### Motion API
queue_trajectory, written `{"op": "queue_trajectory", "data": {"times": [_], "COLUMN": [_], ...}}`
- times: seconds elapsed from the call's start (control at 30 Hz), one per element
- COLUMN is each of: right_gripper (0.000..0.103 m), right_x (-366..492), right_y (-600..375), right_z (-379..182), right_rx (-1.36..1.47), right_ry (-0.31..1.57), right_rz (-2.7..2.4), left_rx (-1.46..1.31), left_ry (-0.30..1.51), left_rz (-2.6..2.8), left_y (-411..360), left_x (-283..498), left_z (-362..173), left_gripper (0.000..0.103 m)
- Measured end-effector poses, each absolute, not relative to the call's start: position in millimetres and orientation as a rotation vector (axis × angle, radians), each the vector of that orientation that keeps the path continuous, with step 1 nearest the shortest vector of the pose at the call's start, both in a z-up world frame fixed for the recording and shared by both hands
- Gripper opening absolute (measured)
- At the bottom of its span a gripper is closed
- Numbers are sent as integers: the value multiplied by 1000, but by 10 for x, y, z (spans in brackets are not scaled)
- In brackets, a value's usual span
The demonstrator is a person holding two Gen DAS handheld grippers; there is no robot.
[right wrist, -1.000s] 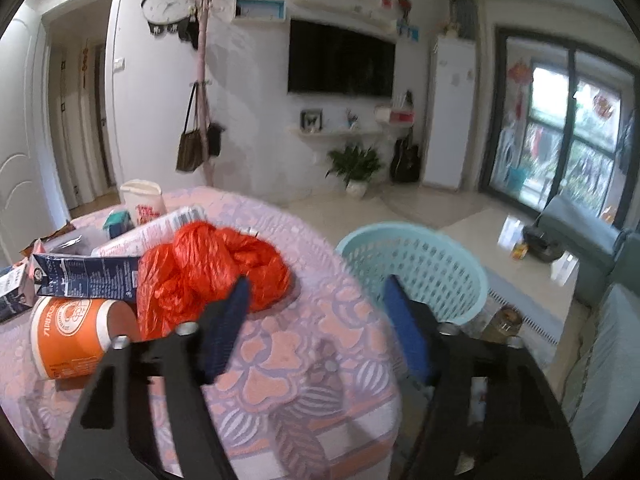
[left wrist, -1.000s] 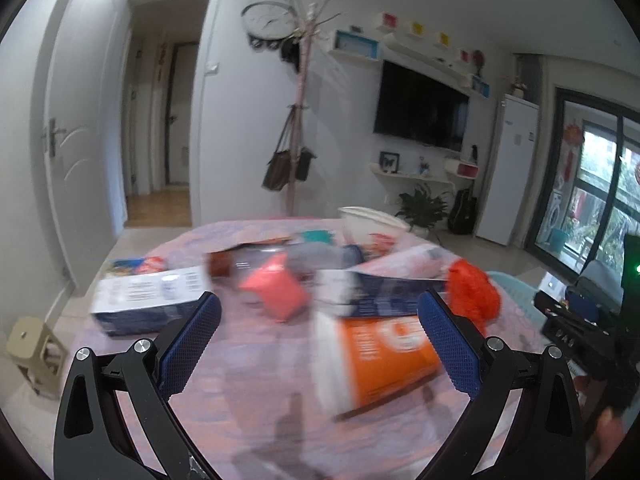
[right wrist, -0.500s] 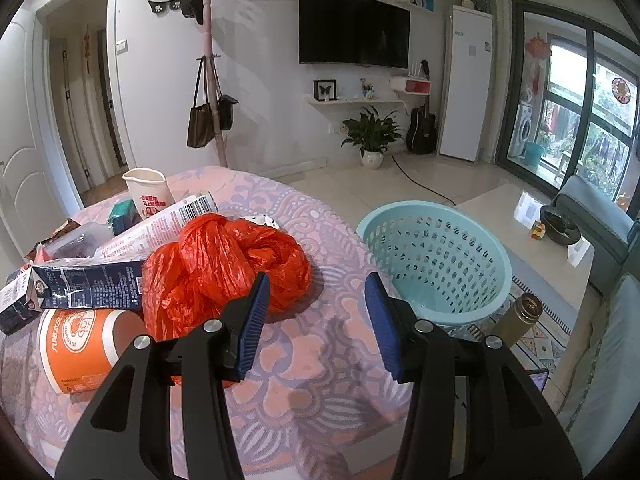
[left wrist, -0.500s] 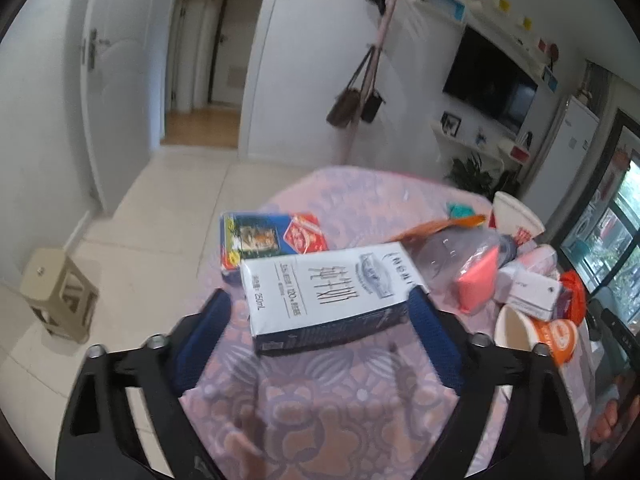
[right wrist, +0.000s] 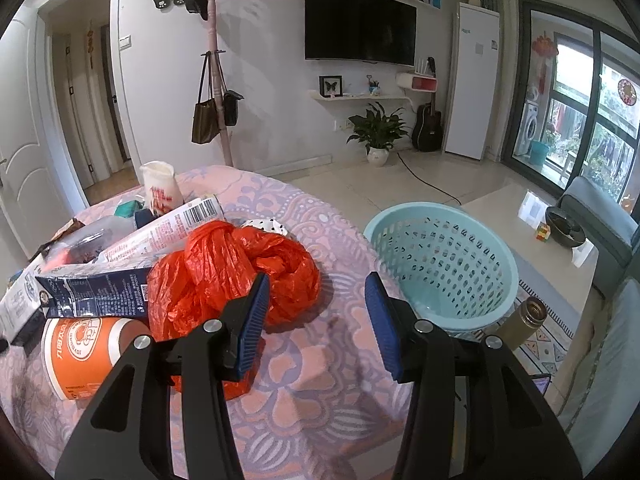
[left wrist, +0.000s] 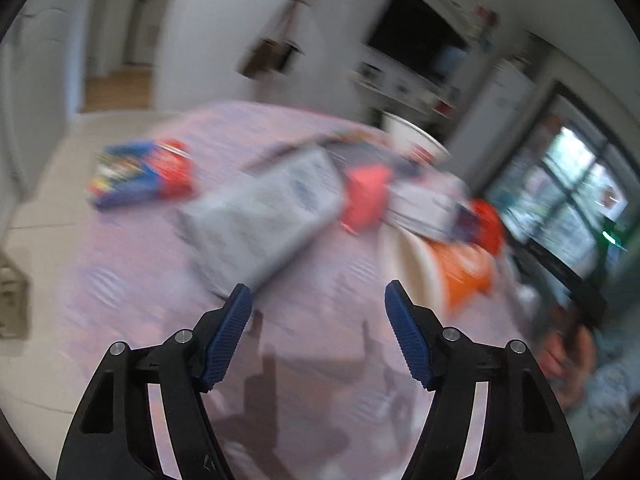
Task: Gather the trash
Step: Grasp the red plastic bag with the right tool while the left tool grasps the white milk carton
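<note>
The left gripper (left wrist: 318, 300) has been swung back from the far-left milk carton (left wrist: 260, 216), and its jaws have just been narrowing to a middling gap with nothing between them; only bare tablecloth (left wrist: 320, 360) lies there. The right gripper (right wrist: 316, 312) is held half open and empty, just right of the red plastic bag (right wrist: 236, 268), its jaws narrowed slightly from a second ago. Trash is still heaped on the table; the turquoise basket (right wrist: 440, 256) beyond its right edge appears empty, so collection is judged barely begun.
</note>
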State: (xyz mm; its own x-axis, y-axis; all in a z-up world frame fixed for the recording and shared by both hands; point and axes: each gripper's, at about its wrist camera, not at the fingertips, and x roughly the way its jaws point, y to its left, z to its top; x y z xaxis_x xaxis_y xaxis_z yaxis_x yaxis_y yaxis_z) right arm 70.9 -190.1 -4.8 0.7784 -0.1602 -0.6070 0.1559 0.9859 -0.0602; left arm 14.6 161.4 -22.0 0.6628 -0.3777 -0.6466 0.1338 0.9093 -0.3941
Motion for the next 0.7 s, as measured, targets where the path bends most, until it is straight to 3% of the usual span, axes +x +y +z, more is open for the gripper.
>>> {"op": "queue_trajectory", "data": {"times": [0.17,0.27,0.4,0.5,0.7], "right_gripper": [46,46,48,60,62], "right_x": [761,804,821,847,1022], "right_y": [-1964,-1986,-1954,-1893,-1775], "right_z": [-25,-26,13,37,-62], "right_rx": [-3,5,-4,-32,-42], "right_ry": [659,667,657,652,725], "right_rz": [-170,-157,-104,-51,20], "left_rx": [-203,-126,-59,21,50], "left_ry": [788,716,733,817,883], "left_rz": [-364,-287,-218,-171,-182], "left_y": [1309,1359,1523,1623,1690], "left_x": [-28,66,553,893,1177], "left_z": [-91,90,63,-148,-344], "left_gripper": [73,88,89,89,87]}}
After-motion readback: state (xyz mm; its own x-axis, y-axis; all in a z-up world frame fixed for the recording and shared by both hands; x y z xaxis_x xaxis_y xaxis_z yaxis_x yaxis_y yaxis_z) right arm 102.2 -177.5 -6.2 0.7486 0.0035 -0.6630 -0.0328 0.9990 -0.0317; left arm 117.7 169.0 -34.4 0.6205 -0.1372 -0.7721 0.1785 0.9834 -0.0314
